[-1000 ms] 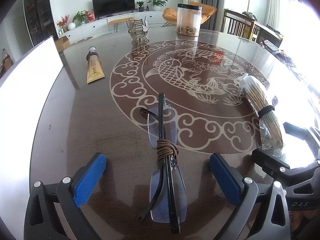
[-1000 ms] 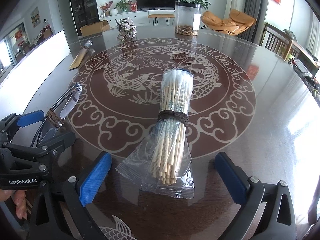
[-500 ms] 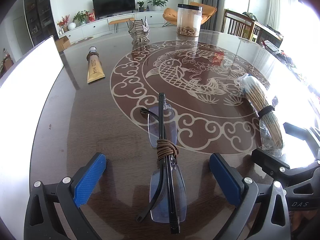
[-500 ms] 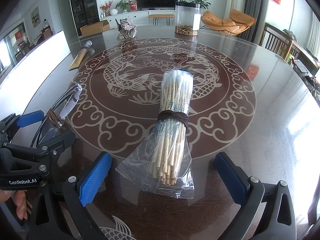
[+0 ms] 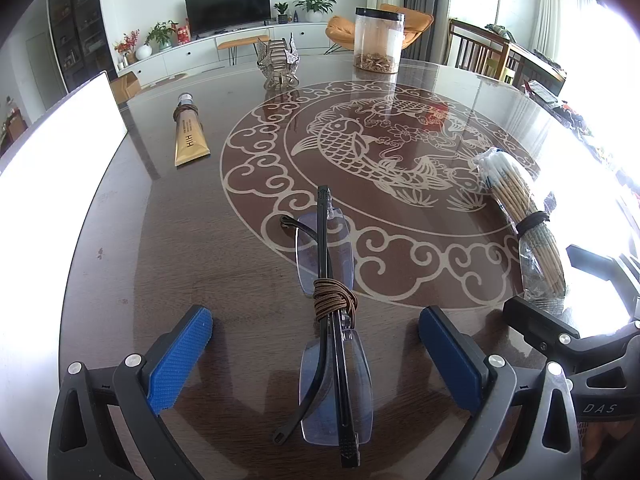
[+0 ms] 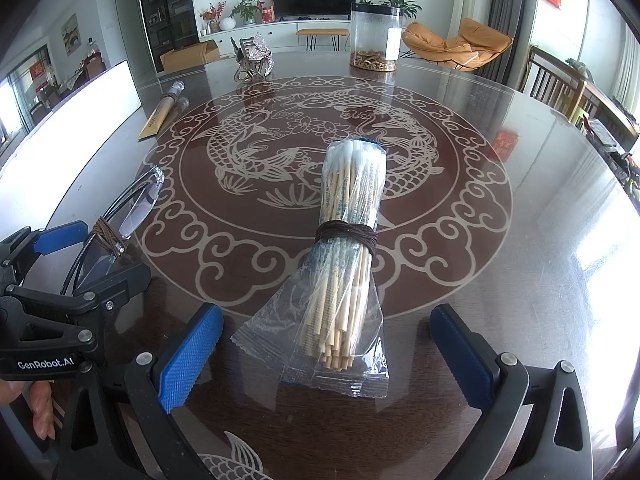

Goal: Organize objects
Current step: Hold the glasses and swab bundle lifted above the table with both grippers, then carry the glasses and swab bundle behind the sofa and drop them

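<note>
- Left gripper (image 5: 316, 356): jaws spread wide, holding nothing; folded eyeglasses (image 5: 330, 300), bound with brown cord, lie on the table (image 5: 160, 240) between its pads, long axis running straight ahead along the fingers.
- Right gripper (image 6: 326, 354): likewise spread and empty; bagged cotton swabs (image 6: 346, 264) lie lengthwise between its pads.

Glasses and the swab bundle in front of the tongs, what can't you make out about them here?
- Glasses, left wrist view: the brown cord hides the bridge.
- Glasses, right wrist view: the left tongs cover the near lens.
- Swab bundle, left wrist view: the right tongs hide its near end.
- Gold tube: print too small to read.
</note>
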